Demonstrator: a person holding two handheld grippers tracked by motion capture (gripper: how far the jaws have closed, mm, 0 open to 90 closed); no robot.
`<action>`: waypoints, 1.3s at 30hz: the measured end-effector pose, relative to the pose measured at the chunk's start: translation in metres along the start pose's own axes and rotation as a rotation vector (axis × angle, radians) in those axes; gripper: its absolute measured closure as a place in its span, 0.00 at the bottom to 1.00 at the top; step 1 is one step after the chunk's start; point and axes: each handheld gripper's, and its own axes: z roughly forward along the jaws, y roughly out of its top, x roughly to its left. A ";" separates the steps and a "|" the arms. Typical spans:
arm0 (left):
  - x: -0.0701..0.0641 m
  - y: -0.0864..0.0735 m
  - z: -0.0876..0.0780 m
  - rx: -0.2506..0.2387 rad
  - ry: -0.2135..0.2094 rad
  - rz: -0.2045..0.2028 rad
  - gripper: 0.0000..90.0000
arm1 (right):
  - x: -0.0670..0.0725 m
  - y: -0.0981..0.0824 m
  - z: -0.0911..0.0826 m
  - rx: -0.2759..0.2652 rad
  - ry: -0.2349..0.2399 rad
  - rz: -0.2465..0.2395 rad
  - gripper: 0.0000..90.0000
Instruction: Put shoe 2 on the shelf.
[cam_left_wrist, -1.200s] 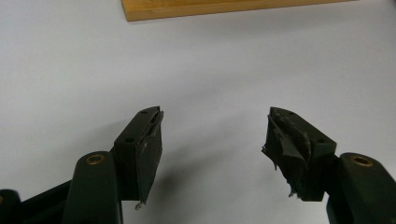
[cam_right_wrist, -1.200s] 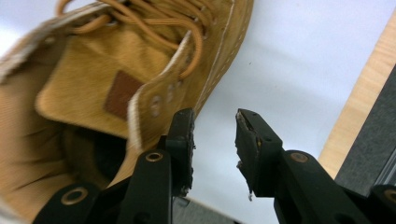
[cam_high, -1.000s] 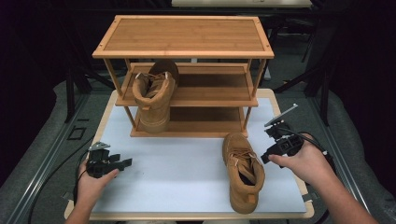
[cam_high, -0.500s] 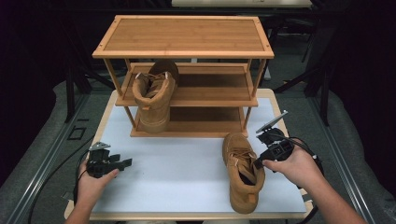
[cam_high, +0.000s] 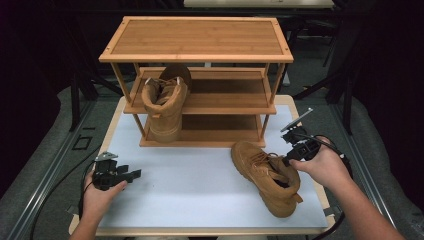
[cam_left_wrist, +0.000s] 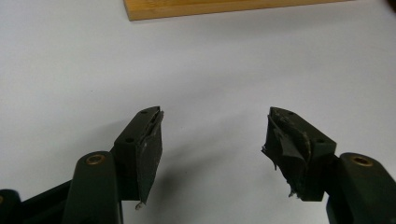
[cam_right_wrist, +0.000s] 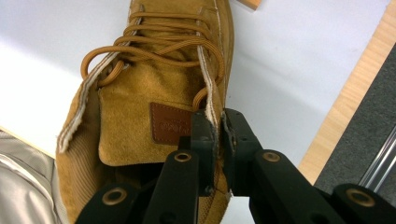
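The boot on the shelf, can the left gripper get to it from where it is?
Probably yes. The left gripper sits open over the bare white mat, and the boot on the shelf pokes out of the rack's open front. Nothing lies between them, though reaching it means stretching forward.

The white table top (cam_high: 190, 175) lies bare between the left gripper (cam_high: 131, 175) and the boot on the table (cam_high: 265, 177), a wide lane open to either hand. Behind it the wooden shoe rack (cam_high: 200, 95) stands across the table's far part. A second boot (cam_high: 165, 107) blocks the left part of its middle and bottom shelves; their right parts are open. The right gripper (cam_right_wrist: 217, 128), jaws just closing onto the near boot's collar edge, has bare table to its right up to the wooden border (cam_right_wrist: 355, 98).
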 end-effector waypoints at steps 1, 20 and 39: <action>0.000 0.000 0.000 0.002 0.000 0.002 0.40 | 0.000 0.002 0.002 0.020 -0.071 -0.016 0.90; -0.001 0.000 0.000 0.008 -0.004 0.004 0.41 | -0.004 -0.006 0.029 0.206 -0.042 -0.026 0.79; -0.001 -0.001 0.001 0.005 -0.008 -0.004 0.40 | -0.003 -0.004 0.030 0.245 -0.008 0.028 0.85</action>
